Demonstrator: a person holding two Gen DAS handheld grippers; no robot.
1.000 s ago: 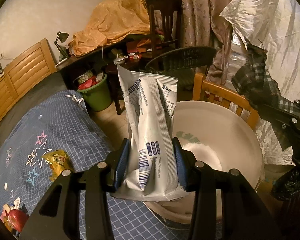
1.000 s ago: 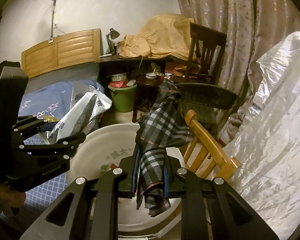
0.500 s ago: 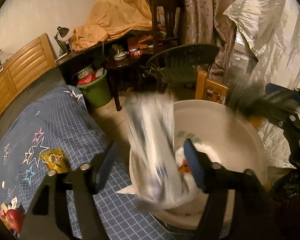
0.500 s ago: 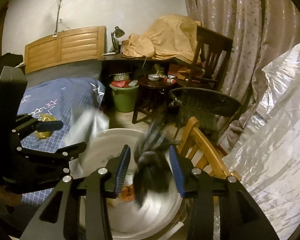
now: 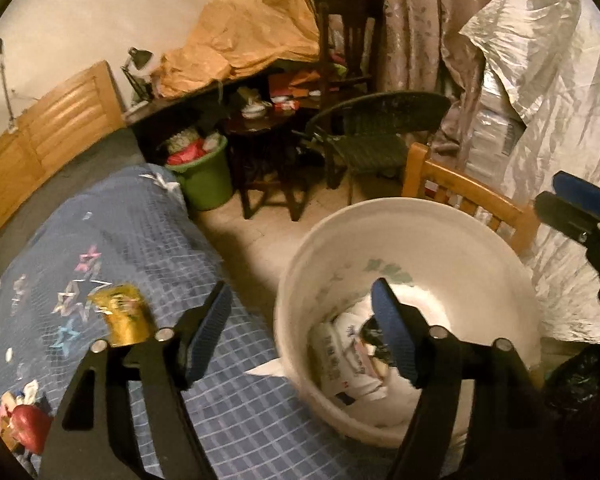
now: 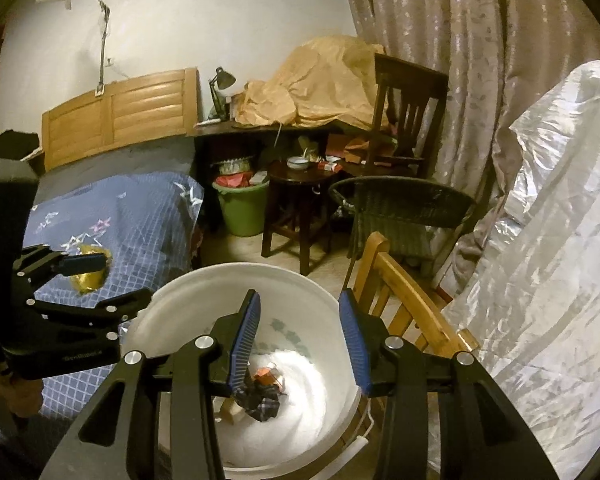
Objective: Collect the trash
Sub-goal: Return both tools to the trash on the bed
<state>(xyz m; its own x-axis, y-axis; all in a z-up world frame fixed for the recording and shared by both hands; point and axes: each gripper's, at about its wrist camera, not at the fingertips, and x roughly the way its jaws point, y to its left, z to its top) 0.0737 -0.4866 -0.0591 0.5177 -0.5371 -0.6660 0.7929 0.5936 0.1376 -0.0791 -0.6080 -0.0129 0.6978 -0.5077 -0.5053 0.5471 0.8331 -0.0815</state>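
Observation:
A white bucket [image 5: 420,210] stands between the bed and a wooden chair. A white printed packet [image 5: 336,360] lies inside it, and in the right wrist view a dark plaid cloth [image 6: 262,400] rests on the bucket [image 6: 236,276] floor beside small scraps. My left gripper [image 5: 300,320] hovers over the bucket's near rim, its jaws opening with nothing between them. My right gripper [image 6: 300,340] is open and empty above the bucket. A gold wrapper [image 5: 122,314] lies on the blue bedcover, and a red wrapper [image 5: 28,420] sits nearer the corner.
The wooden chair [image 6: 404,280] stands right behind the bucket, with a silvery plastic sheet [image 6: 540,240] draped to its right. A green bin [image 5: 204,176], a dark stool [image 6: 300,184] and a wicker chair [image 6: 404,208] crowd the floor beyond. The bed [image 5: 100,240] is on the left.
Both grippers let go. The white packet dropped from my left jaws into the bucket, and the plaid cloth fell from my right jaws into it. Both jaws widened.

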